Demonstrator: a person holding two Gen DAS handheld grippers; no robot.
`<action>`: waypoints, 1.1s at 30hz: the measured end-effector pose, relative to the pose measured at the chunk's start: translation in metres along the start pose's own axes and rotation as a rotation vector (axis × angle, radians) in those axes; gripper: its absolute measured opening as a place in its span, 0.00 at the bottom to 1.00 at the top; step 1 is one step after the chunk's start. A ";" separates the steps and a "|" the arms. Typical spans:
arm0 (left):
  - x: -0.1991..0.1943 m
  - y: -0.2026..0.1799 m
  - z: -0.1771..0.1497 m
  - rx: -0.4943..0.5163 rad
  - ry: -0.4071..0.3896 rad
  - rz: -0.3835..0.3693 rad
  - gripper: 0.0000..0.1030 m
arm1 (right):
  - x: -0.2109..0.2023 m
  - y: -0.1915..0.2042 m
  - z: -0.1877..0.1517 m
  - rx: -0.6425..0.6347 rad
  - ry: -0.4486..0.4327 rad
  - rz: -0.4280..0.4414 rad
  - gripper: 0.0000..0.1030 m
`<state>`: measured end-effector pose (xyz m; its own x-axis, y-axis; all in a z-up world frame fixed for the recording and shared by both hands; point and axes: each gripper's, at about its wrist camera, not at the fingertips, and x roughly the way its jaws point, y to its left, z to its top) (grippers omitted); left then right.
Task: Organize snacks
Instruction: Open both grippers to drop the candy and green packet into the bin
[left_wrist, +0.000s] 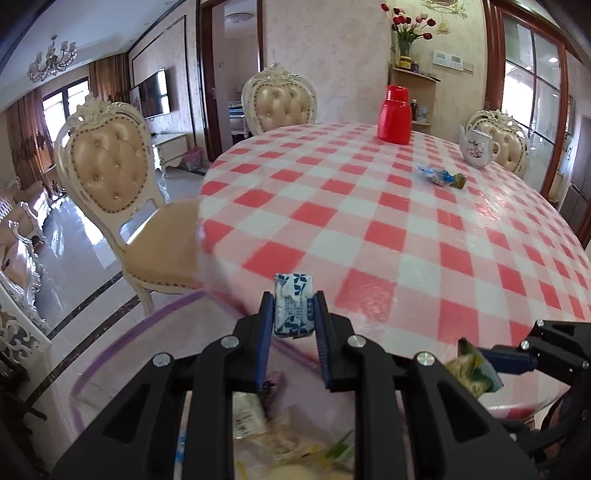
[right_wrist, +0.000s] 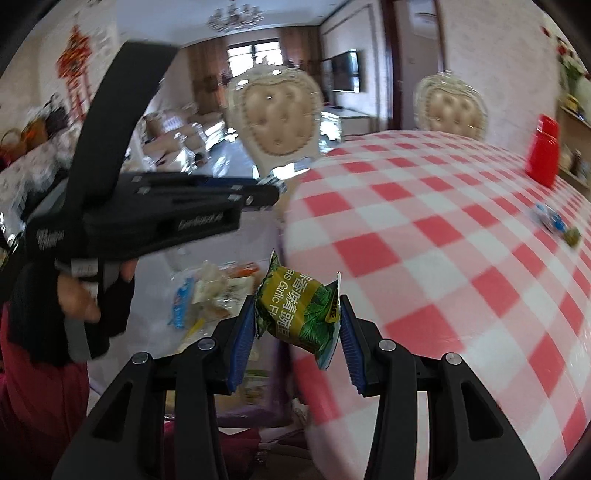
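Observation:
My left gripper (left_wrist: 293, 314) is shut on a blue-and-white snack packet (left_wrist: 293, 310), held over the near left edge of the red-checked table (left_wrist: 369, 229). My right gripper (right_wrist: 299, 321) is shut on a green garlic-pea snack packet (right_wrist: 299, 310); that packet also shows at the lower right of the left wrist view (left_wrist: 472, 373). Below both grippers is a clear purple-rimmed container (left_wrist: 122, 343) holding several snack packets (right_wrist: 207, 291). A blue packet (left_wrist: 434, 175) and a small green packet (left_wrist: 460, 181) lie together far on the table. The left gripper body (right_wrist: 147, 210) shows in the right wrist view.
A red flask (left_wrist: 394, 114) and a white teapot (left_wrist: 478, 147) stand at the table's far side. Cream padded chairs (left_wrist: 107, 170) stand around the table. A shelf with flowers (left_wrist: 410, 48) is against the back wall.

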<state>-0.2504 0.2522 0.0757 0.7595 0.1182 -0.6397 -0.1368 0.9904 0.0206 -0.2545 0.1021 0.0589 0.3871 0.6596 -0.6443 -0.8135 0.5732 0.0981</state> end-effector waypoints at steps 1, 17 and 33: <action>-0.002 0.004 0.000 -0.004 -0.001 0.005 0.21 | 0.003 0.005 0.001 -0.012 0.005 0.008 0.42; -0.020 0.056 -0.018 0.071 0.102 0.136 0.80 | 0.016 0.065 0.001 -0.155 0.010 0.188 0.59; -0.003 0.012 0.027 -0.131 0.042 0.183 0.96 | -0.027 -0.092 -0.005 0.283 -0.106 0.048 0.78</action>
<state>-0.2376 0.2653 0.0984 0.6876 0.2897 -0.6658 -0.3537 0.9344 0.0413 -0.1926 0.0293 0.0631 0.4065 0.7274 -0.5529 -0.6842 0.6434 0.3434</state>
